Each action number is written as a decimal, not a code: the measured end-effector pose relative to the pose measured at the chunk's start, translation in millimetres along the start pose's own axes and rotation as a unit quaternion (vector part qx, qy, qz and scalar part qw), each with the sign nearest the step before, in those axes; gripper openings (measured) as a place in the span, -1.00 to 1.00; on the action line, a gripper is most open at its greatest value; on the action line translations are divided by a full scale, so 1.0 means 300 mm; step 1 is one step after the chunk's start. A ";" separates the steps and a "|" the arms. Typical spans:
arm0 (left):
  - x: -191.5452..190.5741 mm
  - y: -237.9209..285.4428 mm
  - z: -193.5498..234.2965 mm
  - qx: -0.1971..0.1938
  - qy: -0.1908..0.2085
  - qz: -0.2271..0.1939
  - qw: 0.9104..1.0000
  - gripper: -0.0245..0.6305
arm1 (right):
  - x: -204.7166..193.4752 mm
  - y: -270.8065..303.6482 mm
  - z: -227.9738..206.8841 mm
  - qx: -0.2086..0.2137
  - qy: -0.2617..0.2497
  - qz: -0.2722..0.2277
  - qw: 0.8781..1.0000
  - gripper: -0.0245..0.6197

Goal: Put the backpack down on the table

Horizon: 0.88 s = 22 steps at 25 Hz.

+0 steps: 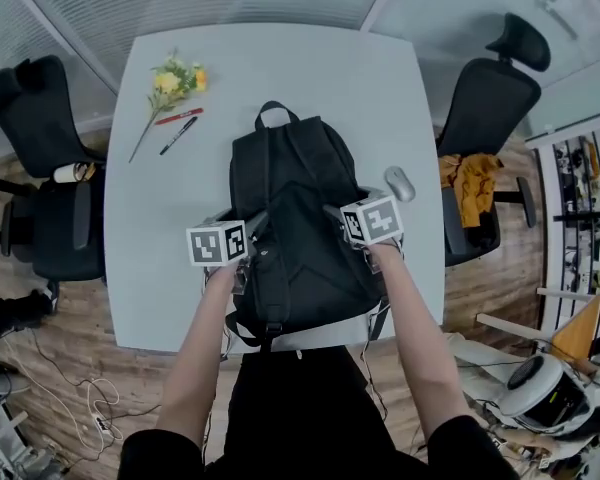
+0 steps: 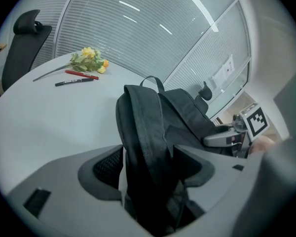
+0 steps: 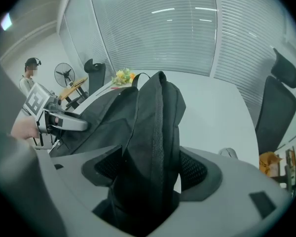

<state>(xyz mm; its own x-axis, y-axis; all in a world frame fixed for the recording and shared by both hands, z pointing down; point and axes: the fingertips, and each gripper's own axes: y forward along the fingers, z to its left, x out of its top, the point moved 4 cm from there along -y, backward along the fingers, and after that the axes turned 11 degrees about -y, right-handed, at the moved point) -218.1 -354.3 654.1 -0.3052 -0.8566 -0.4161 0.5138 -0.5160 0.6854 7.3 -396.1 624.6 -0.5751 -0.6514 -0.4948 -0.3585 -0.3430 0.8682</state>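
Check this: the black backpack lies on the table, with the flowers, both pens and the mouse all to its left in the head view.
Wrong on the mouse: the head view shows it right of the backpack. The flowers, red pen and black pen lie left of it on the table.

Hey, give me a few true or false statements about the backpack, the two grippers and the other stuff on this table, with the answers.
1. The backpack lies on the table. True.
2. In the head view the computer mouse sits to the backpack's left. False: it lies at its right.
3. A red pen and a black pen lie near the flowers. True.
4. The orange cloth lies on the table. False: it is on the chair at the right.
5. Both grippers are shut and empty. False: the left gripper and the right gripper stand open, with backpack fabric between the jaws.
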 end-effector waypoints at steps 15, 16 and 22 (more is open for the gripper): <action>-0.028 -0.279 -0.119 0.030 0.057 -0.079 0.995 -0.03 | 0.032 -0.278 0.076 -0.018 -0.030 -0.112 0.993 0.14; -0.037 -0.301 -0.139 0.029 0.060 -0.086 0.994 -0.03 | 0.026 -0.301 0.088 -0.017 -0.034 -0.120 0.992 0.13; -0.095 -0.450 -0.281 0.024 0.102 -0.130 0.986 -0.03 | -0.030 -0.456 0.167 -0.022 -0.047 -0.173 0.984 0.05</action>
<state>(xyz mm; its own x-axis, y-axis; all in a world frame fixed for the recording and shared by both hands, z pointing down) -211.3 -259.8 523.2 -0.2515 -0.6785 -0.6903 0.3999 -0.7223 0.5643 24.6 -309.6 508.5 -0.4901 -0.4261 -0.7604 -0.5130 -0.5643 0.6468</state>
